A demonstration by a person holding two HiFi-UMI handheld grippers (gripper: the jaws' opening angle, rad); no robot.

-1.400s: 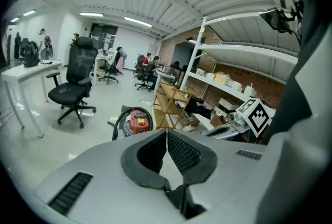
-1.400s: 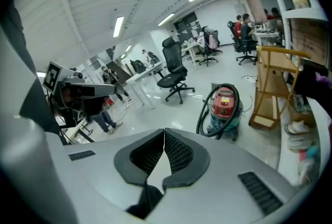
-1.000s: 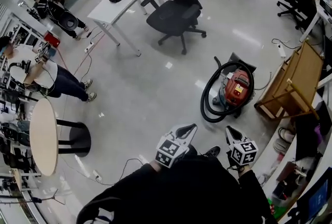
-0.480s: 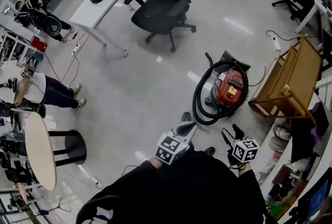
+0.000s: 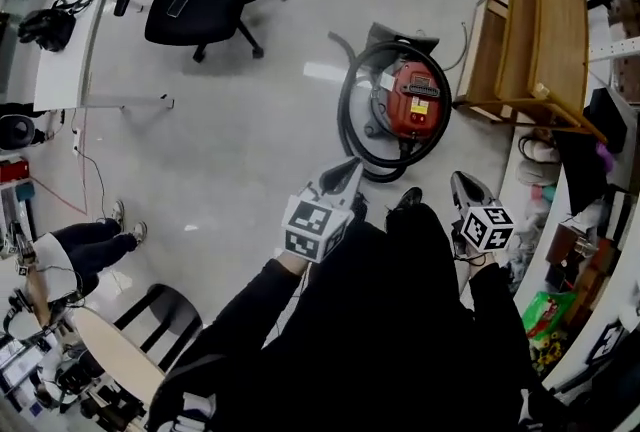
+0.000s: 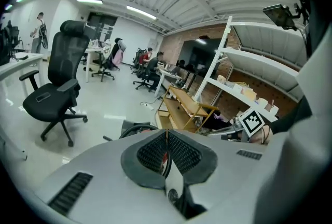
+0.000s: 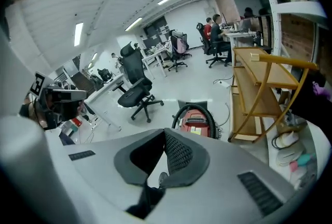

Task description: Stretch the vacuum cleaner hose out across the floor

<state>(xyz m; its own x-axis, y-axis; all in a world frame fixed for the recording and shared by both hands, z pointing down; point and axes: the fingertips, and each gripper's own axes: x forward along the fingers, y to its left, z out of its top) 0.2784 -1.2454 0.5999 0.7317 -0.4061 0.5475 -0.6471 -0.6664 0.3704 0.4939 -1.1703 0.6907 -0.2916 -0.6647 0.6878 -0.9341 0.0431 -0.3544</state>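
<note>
Task not begun: the hose [image 5: 345, 115] lies coiled round the vacuum cleaner [image 5: 412, 100] at your twelve o'clock. Your left gripper [image 5: 345, 176] and right gripper [image 5: 466, 188], jaws together, hold nothing.

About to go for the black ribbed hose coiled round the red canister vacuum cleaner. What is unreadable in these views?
- Free end of the hose: head view, too small to tell an end from the loop.
- Base of the vacuum cleaner: right gripper view, cut off by the right gripper itself.
- Most of the coil: left gripper view, hidden behind the left gripper; only an arc shows.
</note>
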